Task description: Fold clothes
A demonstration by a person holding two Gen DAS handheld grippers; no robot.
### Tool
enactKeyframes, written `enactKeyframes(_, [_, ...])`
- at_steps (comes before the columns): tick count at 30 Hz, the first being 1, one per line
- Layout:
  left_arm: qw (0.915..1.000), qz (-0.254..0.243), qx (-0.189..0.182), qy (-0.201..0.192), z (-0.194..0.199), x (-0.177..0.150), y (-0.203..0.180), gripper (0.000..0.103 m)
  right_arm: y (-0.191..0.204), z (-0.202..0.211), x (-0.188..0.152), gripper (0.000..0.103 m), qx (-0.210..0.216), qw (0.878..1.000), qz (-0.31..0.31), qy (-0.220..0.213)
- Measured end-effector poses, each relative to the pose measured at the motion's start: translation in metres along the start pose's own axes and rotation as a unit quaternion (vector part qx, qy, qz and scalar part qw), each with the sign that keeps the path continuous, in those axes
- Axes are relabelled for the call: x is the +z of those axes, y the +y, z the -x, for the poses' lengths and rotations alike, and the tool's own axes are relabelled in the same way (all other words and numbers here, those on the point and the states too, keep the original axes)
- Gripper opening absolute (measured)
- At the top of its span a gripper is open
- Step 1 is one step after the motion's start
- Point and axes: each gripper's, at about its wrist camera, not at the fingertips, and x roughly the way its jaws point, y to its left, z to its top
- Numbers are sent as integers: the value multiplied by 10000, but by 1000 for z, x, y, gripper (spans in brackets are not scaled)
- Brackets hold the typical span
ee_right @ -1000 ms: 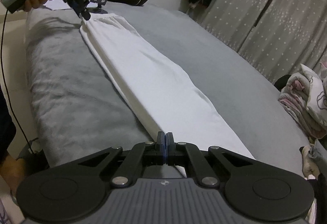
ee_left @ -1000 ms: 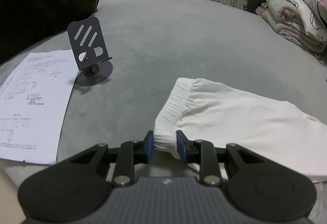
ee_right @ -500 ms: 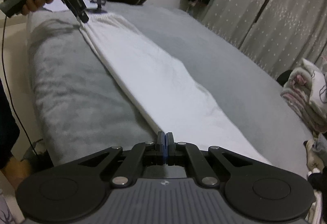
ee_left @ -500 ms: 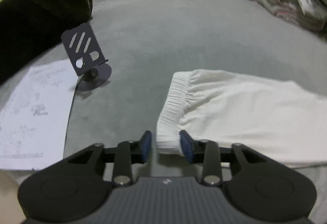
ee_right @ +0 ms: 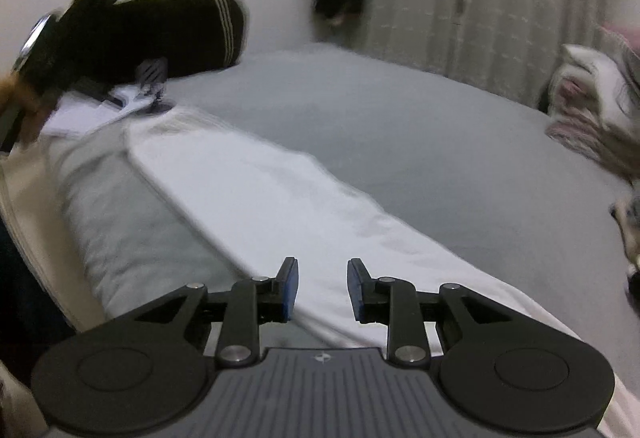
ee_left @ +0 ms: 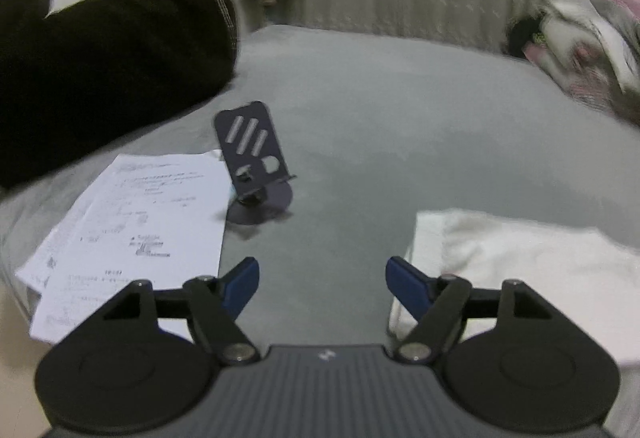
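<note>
Two grippers, both spread and holding nothing: your left gripper (ee_left: 322, 280) sits just off the waistband end of the white pants (ee_right: 280, 206), which lie to its right, and your right gripper (ee_right: 322, 288) hovers over the leg end. The pants lie flat along the near edge of the bed (ee_right: 400, 126), long axis running from one gripper to the other, so each hand is nearest its own end for the next fold.

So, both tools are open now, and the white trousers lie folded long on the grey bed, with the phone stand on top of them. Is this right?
Not quite. The phone stand is not on the white trousers; in the left wrist view it stands apart on the grey bed, beside the paper. Both tools, left and right, are open.
</note>
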Motion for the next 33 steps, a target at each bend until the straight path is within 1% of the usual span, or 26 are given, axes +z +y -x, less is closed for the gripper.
enactKeyframes(4, [9983, -501, -290, 94, -6, -6, -56, 72, -22, 2, 0, 27, 131, 9984, -539, 95])
enactKeyframes(6, [9961, -752, -435, 140, -9, -9, -84, 72, -20, -4, -6, 27, 87, 9984, -503, 225])
enactKeyframes(8, [9931, -1001, -580, 187, -11, -11, -112, 72, -16, -1, -7, 27, 55, 9991, -348, 223])
enactKeyframes(12, [9845, -1497, -867, 279, -17, -17, -167, 72, -28, 4, -12, 27, 202, 9981, -513, 287])
enactKeyframes(15, [9759, -1866, -1080, 348, -21, -21, -209, 72, -37, 14, -18, 27, 374, 9965, -630, 414])
enactKeyframes(17, [9700, -2061, -1230, 385, -22, -24, -234, 72, -49, 24, -21, 27, 395, 9951, -807, 411])
enactKeyframes(18, [9685, -2074, -1325, 369, -19, -26, -239, 72, -59, 31, -24, 27, 308, 9942, -960, 365])
enactKeyframes(20, [9649, -2105, -1539, 304, -14, -26, -246, 72, -87, 50, -33, 27, -79, 9901, -1385, 197])
enactKeyframes(21, [9626, -2117, -1662, 290, -11, -26, -251, 72, -102, 59, -40, 27, -242, 9863, -1624, 137])
enactKeyframes(23, [9576, -2112, -1931, 333, -8, -28, -261, 72, -130, 72, -56, 27, -482, 9749, -2174, 84])
enactKeyframes(24, [9547, -2105, -2071, 376, -7, -30, -265, 72, -139, 78, -63, 27, -539, 9708, -2338, 59])
enactKeyframes(25, [9513, -2103, -2213, 430, -6, -32, -270, 72, -141, 80, -68, 27, -510, 9705, -2354, 37])
enactKeyframes(26, [9474, -2108, -2357, 490, -5, -35, -276, 72, -138, 80, -70, 27, -561, 9737, -2206, 35])
enactKeyframes(27, [9444, -2136, -2440, 539, -5, -38, -282, 72, -128, 76, -70, 27, -721, 9804, -1830, 59])
enactKeyframes(29, [9409, -2254, -2452, 611, -5, -46, -295, 72, -107, 68, -69, 27, -1038, 9888, -1069, 108])
enactKeyframes(31, [9378, -2361, -2452, 691, -6, -54, -307, 72, -87, 60, -68, 27, -1347, 9903, -301, 156])
enactKeyframes(33, [9366, -2413, -2414, 793, -9, -59, -314, 72, -67, 52, -67, 27, -1648, 9850, 469, 203])
